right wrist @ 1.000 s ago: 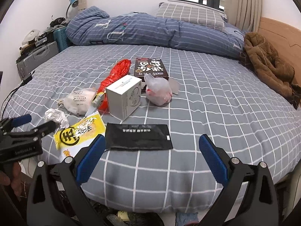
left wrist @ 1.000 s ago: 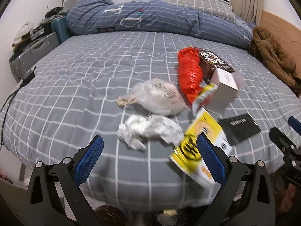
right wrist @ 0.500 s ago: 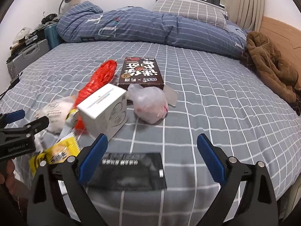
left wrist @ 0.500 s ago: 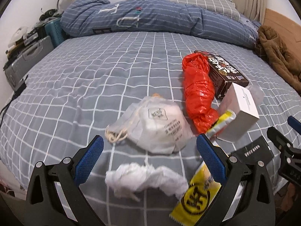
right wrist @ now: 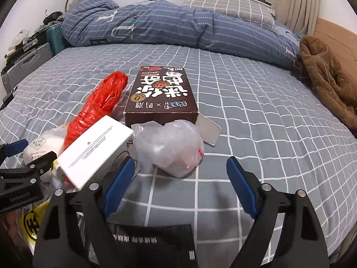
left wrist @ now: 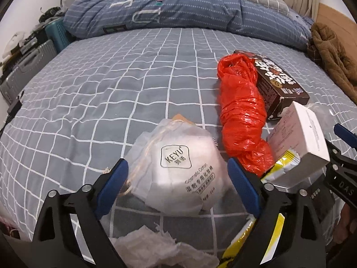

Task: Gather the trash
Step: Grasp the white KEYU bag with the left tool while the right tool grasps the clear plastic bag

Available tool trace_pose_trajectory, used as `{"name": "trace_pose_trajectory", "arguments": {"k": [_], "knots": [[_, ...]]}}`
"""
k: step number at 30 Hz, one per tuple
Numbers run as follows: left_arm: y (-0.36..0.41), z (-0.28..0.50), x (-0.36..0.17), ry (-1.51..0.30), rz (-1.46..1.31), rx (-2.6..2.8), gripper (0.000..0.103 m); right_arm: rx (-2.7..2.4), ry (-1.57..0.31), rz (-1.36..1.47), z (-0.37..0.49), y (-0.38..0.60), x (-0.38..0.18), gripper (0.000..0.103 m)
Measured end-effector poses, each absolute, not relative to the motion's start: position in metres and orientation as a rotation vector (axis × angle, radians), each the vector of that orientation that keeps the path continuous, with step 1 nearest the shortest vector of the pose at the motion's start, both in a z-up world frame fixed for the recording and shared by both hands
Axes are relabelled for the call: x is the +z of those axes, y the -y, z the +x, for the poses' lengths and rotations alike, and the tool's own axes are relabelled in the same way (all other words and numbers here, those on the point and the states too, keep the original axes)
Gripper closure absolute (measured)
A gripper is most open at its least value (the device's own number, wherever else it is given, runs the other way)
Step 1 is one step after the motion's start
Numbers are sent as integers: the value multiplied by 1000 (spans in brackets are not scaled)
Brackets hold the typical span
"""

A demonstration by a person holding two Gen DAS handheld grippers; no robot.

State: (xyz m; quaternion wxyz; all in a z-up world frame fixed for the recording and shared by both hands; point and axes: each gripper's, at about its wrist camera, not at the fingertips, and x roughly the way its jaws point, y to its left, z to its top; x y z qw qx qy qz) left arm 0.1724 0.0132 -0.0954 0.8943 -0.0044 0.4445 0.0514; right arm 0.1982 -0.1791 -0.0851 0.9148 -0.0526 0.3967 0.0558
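Note:
Trash lies on the grey checked bed (left wrist: 111, 93). My left gripper (left wrist: 177, 178) is open, its fingers on either side of a white KEYU cotton-pad bag (left wrist: 178, 169), not closed on it. A crumpled tissue (left wrist: 160, 248) lies just below it. A red plastic bag (left wrist: 242, 116), a dark brown box (left wrist: 279, 82), a white box (left wrist: 301, 136) and a yellow wrapper (left wrist: 281, 169) lie to the right. My right gripper (right wrist: 180, 178) is open and empty, just short of a clear plastic bag (right wrist: 171, 147). A black pouch (right wrist: 154, 243) lies beneath it.
A rolled blue duvet (right wrist: 178, 26) and a pillow (right wrist: 225, 6) lie at the head of the bed. A brown coat (right wrist: 328, 80) is at the right edge. Suitcases (left wrist: 29, 62) stand left of the bed. The bed (right wrist: 279, 134) shows bare sheet on the right.
Both grippers have moved forward over the bed. The cotton-pad bag now sits between my left fingers, and the clear bag is close in front of my right gripper.

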Motion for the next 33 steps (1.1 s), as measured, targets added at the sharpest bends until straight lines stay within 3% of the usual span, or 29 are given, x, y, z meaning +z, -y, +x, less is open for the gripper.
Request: {"name": "trace_pose_trajectory", "arguments": {"k": [2,6,12,16,33], "knots": [[-13,175,-98,-932,-4,103,24,116,-821,-110,202,177,-87,27],[-13,176,-103,-943,0,94,31,125,-833,-112,207,175,-91,30],[-11,174,-105,-952,-7,75,42,150,-862,-105,209,174,-97,45],[-10,173,-105,-951,-6,73,46,159,-876,-112,209,173,-99,64],[-10,161,-86,-901,-24,56,48,178,-853,-70,202,183,-86,72]]}}
